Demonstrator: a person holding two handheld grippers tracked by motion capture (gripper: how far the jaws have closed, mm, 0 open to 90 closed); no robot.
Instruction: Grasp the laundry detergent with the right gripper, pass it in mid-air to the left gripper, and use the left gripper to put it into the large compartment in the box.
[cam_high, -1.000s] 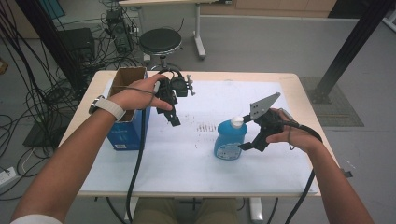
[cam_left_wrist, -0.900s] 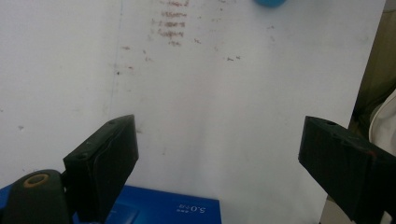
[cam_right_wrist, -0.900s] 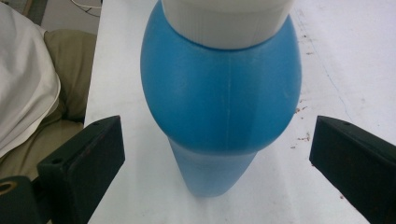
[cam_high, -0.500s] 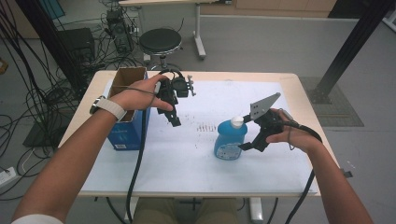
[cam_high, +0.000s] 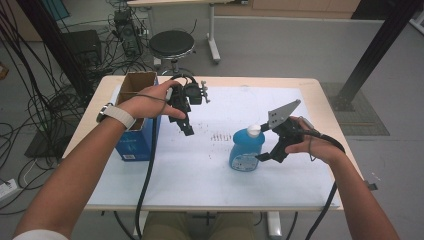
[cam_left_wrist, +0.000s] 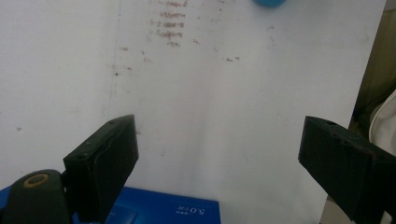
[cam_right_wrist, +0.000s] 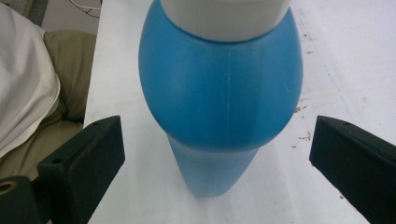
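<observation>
A blue bottle (cam_high: 245, 151) with a white cap (cam_high: 255, 130) stands upright on the white sheet (cam_high: 200, 170) covering the table. My right gripper (cam_high: 262, 142) is at the bottle's right side, open, one jaw on either side of the body. In the right gripper view the bottle (cam_right_wrist: 219, 102) rises between the jaws of the right gripper (cam_right_wrist: 215, 172), and a gap shows on each side. My left gripper (cam_high: 185, 125) hangs above the sheet beside the box, open and empty. In the left gripper view the left gripper (cam_left_wrist: 219, 158) has only bare sheet between its wide jaws.
An open-topped blue box (cam_high: 137, 120) stands at the table's left side, under my left wrist; its corner (cam_left_wrist: 154, 212) shows below the left jaws. Faint reddish marks (cam_high: 220, 136) dot the sheet. A round stool (cam_high: 171, 44) and tangled cables (cam_high: 30, 100) lie beyond the table.
</observation>
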